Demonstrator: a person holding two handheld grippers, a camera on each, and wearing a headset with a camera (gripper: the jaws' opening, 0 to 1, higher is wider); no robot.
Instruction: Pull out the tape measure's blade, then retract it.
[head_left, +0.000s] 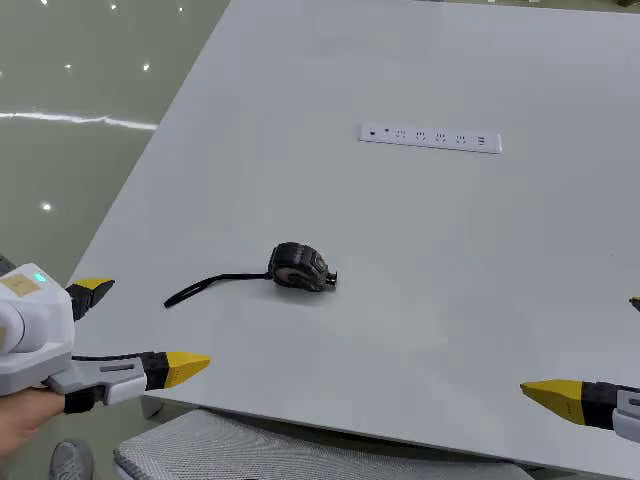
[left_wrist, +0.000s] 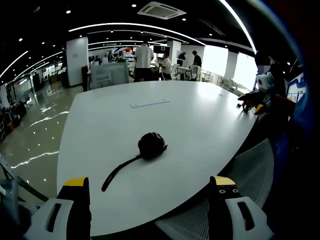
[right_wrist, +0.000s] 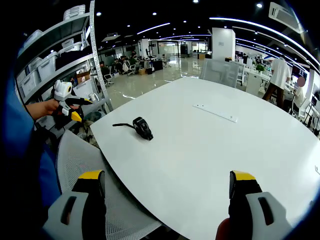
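The white table (head_left: 450, 250) spreads wide before me, and a grey mesh chair (head_left: 220, 450) is tucked against its near edge. My left gripper (head_left: 150, 325) hangs off the table's near left corner with its yellow-tipped jaws spread wide on nothing. My right gripper (right_wrist: 167, 176) is over the near right edge, also spread and holding nothing. A white power strip (head_left: 430, 137) lies flat farther back. The black tape measure (head_left: 298, 266) sits on the table between my grippers and well apart from both, blade wound in. Its thin wrist strap (head_left: 205, 288) trails towards my left.
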